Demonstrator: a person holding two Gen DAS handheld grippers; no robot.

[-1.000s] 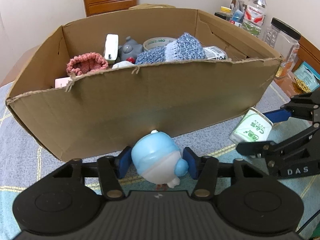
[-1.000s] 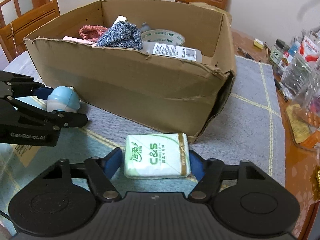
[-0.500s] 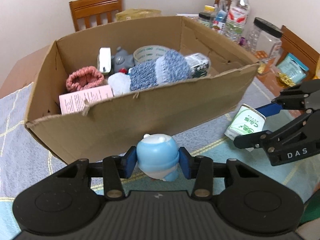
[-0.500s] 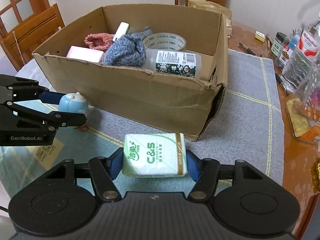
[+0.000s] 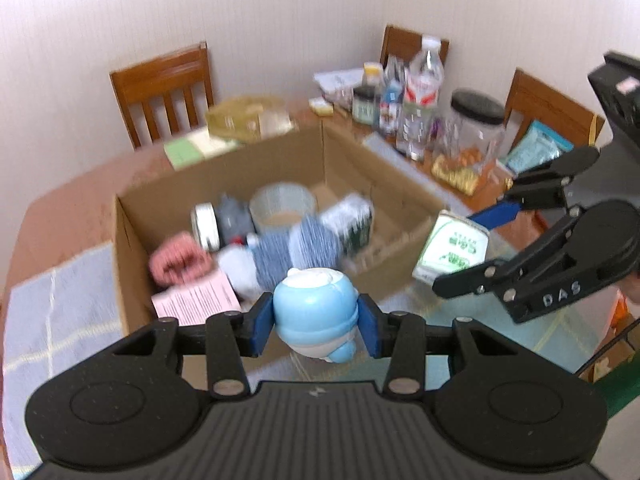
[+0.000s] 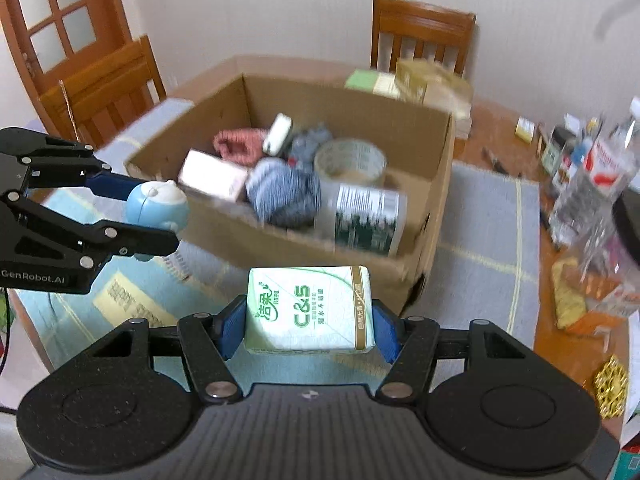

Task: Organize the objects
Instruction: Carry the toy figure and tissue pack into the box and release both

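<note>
While both grippers hang above the table:
surroundings: wooden chairs (image 5: 168,88) at 11 and 1 o'clock; water bottle (image 5: 420,92), black-lid jar (image 5: 476,128) and small clutter at 2 o'clock of box; blue checked cloth (image 6: 484,236) under box.
in the way: box near wall between each held item and the inside.
change: both grippers higher than a second ago, the views look down into the box; toy and tissue pack were low in front of its wall.
box: cardboard box (image 5: 132,248) open-topped; holds tape roll (image 5: 282,206), blue knit sock (image 6: 282,192), pink knit piece (image 5: 178,260), pink leaflet (image 5: 196,300), labelled bottle (image 6: 366,218), grey figure.
left gripper (image 5: 316,320): closed tight on blue toy (image 5: 314,314), over near wall, 6 o'clock.
right gripper (image 6: 306,326): clamped on tissue pack (image 6: 308,312), above cloth, 5 o'clock of box.
</note>
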